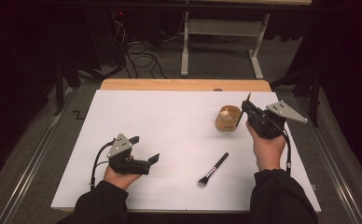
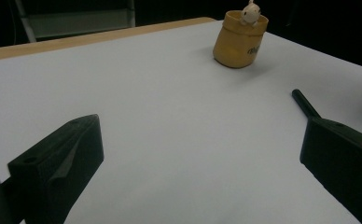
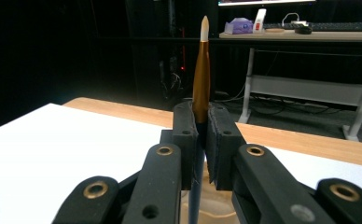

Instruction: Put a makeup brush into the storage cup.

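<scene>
Right gripper view: a slim gold-ferruled brush [image 3: 201, 79] is held upright, clenched between the right gripper [image 3: 201, 140] fingers, just above the holder cup [image 1: 228, 118]. Lowering it in appears next. The left gripper [image 1: 144, 151] is spread empty; a makeup brush [image 1: 213, 169] lies on the counter [image 1: 170, 121].

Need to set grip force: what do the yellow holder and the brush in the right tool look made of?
The holder looks like glazed ceramic or moulded resin: smooth ochre wall, soft sheen, thick rim; I can't settle which. The brush clamped in the right tool has a glossy golden ferrule, probably metal or lacquer, and a pale, pointed bristle tip.
</scene>
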